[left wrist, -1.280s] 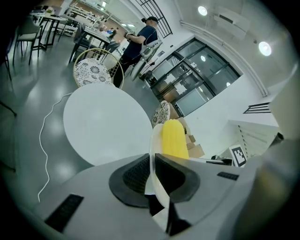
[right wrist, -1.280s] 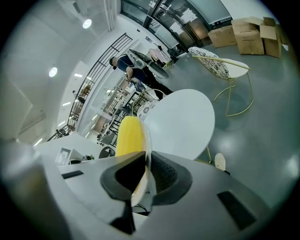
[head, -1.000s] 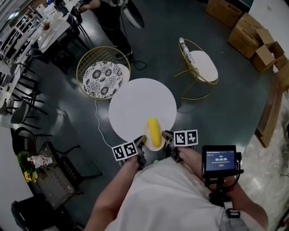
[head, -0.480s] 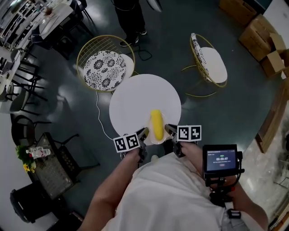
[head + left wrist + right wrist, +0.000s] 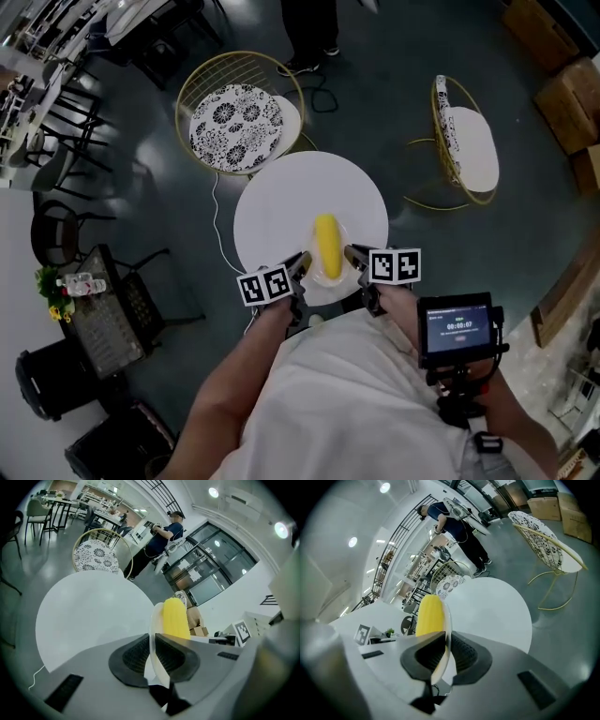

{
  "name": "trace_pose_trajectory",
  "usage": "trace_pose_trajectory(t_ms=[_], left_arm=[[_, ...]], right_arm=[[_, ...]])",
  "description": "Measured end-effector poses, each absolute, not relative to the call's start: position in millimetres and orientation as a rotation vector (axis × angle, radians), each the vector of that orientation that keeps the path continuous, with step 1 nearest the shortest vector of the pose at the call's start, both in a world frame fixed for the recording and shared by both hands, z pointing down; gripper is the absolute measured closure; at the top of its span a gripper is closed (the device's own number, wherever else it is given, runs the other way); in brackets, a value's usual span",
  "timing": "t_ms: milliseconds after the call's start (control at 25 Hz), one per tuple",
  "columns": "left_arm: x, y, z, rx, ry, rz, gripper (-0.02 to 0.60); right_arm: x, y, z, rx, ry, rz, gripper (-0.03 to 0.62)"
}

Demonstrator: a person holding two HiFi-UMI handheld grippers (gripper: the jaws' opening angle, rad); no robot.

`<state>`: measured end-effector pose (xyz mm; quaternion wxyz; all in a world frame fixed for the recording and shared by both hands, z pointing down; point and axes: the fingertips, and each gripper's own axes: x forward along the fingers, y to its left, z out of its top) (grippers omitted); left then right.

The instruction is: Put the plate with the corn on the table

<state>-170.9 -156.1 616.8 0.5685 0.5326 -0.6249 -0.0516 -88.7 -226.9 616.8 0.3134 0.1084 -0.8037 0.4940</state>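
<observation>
Yellow corn [image 5: 326, 246], white plate [image 5: 154, 625] — white table [image 5: 281, 206], black-and-white floral cushion [image 5: 236, 117].

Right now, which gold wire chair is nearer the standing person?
The gold wire chair with the round flowery cushion, upper left; the person's legs stand beyond it. The other chair sits far right.

Corn [image 5: 326, 244] is laid on a plate [image 5: 340, 269], held between the left hand-held gripper [image 5: 302, 264] and right hand-held gripper [image 5: 352, 255] at the counter's [image 5: 277, 202] near edge.

— What is this, a café?
— More an office canteen or lounge, I think, though the far end's hazy: polished grey floor [image 5: 394, 84], round white table [image 5: 281, 202], wire chairs [image 5: 234, 117], glass walls [image 5: 220, 569], cardboard boxes [image 5: 567, 98] stacked aside.
</observation>
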Motion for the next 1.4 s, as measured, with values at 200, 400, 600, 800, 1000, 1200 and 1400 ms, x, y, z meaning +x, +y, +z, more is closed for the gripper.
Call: trace_pose_trajectory(t_ms=[200,400,600,800,1000,1200,1400], left_arm=[[-171.1,-142.1,612.2,1.234,-1.508,-0.15,0.538],[-175.9,-135.6,616.0,1.192,-1.549,-0.174,0.537],[-177.8,-111.5,618.7,1.125,-1.582,-0.219,0.537],[-182.0,-107.9,643.8,1.06,-1.613,-0.23,0.537],[-180.4,-90.8,660.4,1.005,-1.628,-0.236,0.537],[-179.4,-75.1,675.3,0.979,-1.621,-0.243,0.537],[-186.8,-67.9,685.7,0.969,-1.611,-0.271,0.537]], right_arm=[[-91.3,-215.2,611.9,0.218,-2.112,1.264,0.549],[-100.2,-211.9,617.0,0.143,-2.084,1.234,0.549],[-108.6,-193.9,620.2,0.057,-2.052,1.192,0.549],[-116.9,-192.9,647.3,-0.025,-2.016,1.141,0.549],[-117.9,-181.6,662.4,-0.057,-1.986,1.118,0.549],[-118.9,-166.8,677.0,-0.079,-1.959,1.096,0.549],[-129.1,-158.0,689.4,-0.082,-1.948,1.076,0.549]])
